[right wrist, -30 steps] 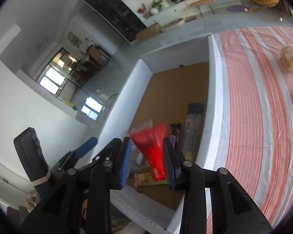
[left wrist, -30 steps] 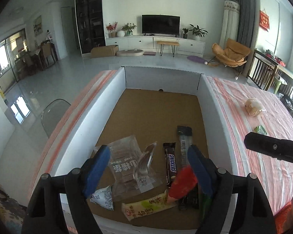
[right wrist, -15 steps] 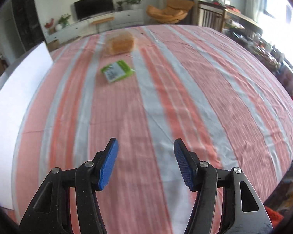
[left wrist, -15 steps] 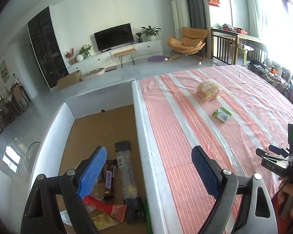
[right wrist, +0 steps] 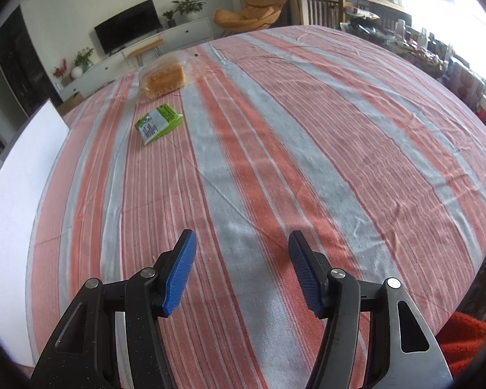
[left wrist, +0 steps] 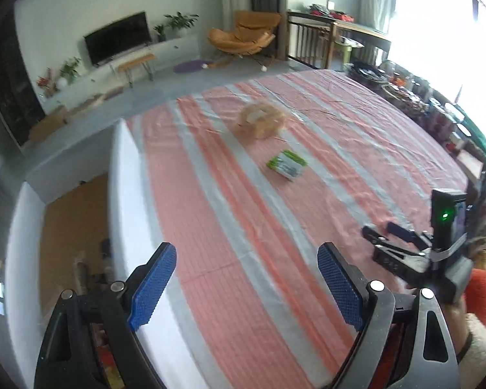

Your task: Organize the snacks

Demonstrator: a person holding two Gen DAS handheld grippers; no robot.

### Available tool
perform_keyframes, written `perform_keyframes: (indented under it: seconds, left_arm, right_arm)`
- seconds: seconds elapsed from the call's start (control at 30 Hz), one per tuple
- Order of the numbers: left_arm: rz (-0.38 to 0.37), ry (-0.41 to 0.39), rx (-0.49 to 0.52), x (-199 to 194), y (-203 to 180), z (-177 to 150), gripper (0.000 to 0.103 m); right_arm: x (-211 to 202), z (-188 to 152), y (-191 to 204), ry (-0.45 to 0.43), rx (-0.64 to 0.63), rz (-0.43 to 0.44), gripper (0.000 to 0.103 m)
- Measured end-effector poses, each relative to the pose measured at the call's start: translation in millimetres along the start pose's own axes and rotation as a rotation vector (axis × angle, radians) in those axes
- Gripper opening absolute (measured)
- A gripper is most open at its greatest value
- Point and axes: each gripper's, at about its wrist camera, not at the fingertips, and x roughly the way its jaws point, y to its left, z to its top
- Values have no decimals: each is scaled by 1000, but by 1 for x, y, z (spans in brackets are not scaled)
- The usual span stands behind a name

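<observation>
Grippers: my left gripper (left wrist: pixel 246 287) and right gripper (right wrist: pixel 239 270) gape empty; green packet (right wrist: pixel 158 123) and bagged bread (right wrist: pixel 163 77) lie far, awaiting boxing.

On the counter (right wrist: pixel 307 136) lie two snacks: one bagged bread (right wrist: pixel 162 77) and one green packet (right wrist: pixel 158 123). One white box (left wrist: pixel 120 194) stands beside. Two claws are visible.

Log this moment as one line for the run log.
left gripper: open, empty | right gripper: open, empty | on tablecloth: bread bag, green packet | box: beside table
</observation>
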Motion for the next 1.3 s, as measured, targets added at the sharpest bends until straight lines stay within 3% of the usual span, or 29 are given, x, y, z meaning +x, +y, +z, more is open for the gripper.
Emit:
perform_keyframes:
  seconds: [0.07, 0.17, 0.3, 0.43, 0.63, 0.97, 1.03, 1.1, 1.2, 1.3]
  left_arm:
    - [-75, 38, 23, 17, -11, 21, 89]
    - [-105, 90, 118, 54, -31, 56, 89]
    - [-114, 182, 266, 124, -59, 90, 89]
    - [-85, 204, 336, 177, -72, 109, 88]
    - [-102, 235, 308, 225, -69, 115, 88]
    - [-112, 210, 262, 251, -55, 115, 88]
    - [-114, 191, 243, 251, -51, 113, 82]
    - [-115, 160, 230, 245, -48, 110, 60]
    - [-86, 159, 160, 237, -39, 104, 55]
    - [-22, 166, -13, 224, -20, 88, 55]
  right_arm:
    - [-1, 0, -4, -7, 24, 18, 63]
    - [-2, 1, -9, -11, 50, 44, 63]
    - [-3, 1, -13, -14, 74, 71, 63]
    - [-3, 2, -15, -14, 88, 89, 63]
    - [-3, 2, -14, -14, 86, 98, 65]
    - [-1, 2, -10, -17, 72, 89, 68]
    - [-1, 2, -10, -17, 76, 92, 68]
    - [-1, 2, -10, -18, 80, 95, 68]
    - [-1, 3, -9, -19, 80, 94, 68]
    - [-2, 2, -9, -19, 78, 90, 68]
